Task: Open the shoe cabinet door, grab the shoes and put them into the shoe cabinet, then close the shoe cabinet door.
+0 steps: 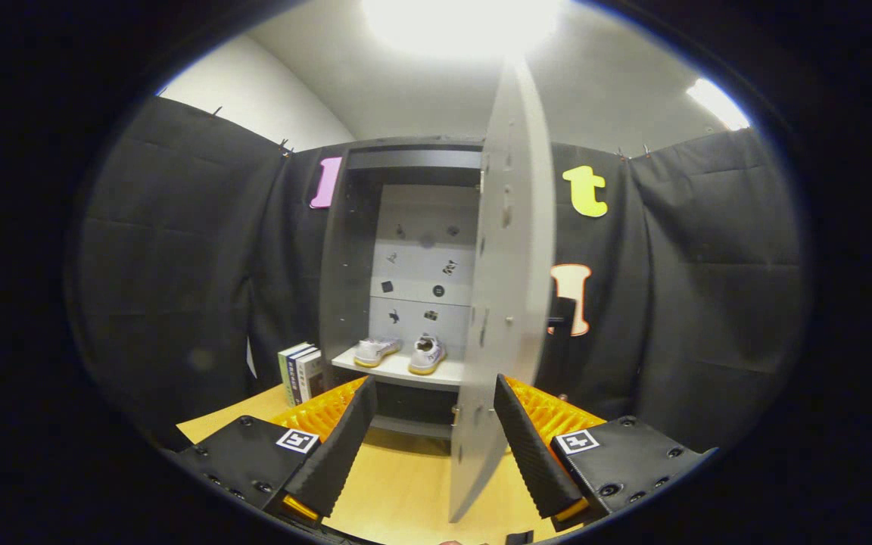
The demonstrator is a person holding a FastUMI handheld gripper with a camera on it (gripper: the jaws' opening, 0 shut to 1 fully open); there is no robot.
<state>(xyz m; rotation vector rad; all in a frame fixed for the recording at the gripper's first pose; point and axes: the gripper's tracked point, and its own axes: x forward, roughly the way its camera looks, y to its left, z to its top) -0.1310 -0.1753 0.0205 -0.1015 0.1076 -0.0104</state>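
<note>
**Gripper view: shoes shelved, door left to shut**

Gripper view shows both shoes (400,353) already side by side on a shelf (398,372) inside the cabinet (345,250), well beyond the fingers. The door (508,303) stands swung wide, edge-on, its lower part reaching down between the two fingers, nearer the right one. The gripper (436,446) is open, fingers spread and holding nothing; whether the right finger touches the door I cannot tell. Books (301,372) stand on the table (398,492) just left of the cabinet. By my reading, opening and loading are done; only closing the door remains, likely by pushing that panel leftward.
</note>
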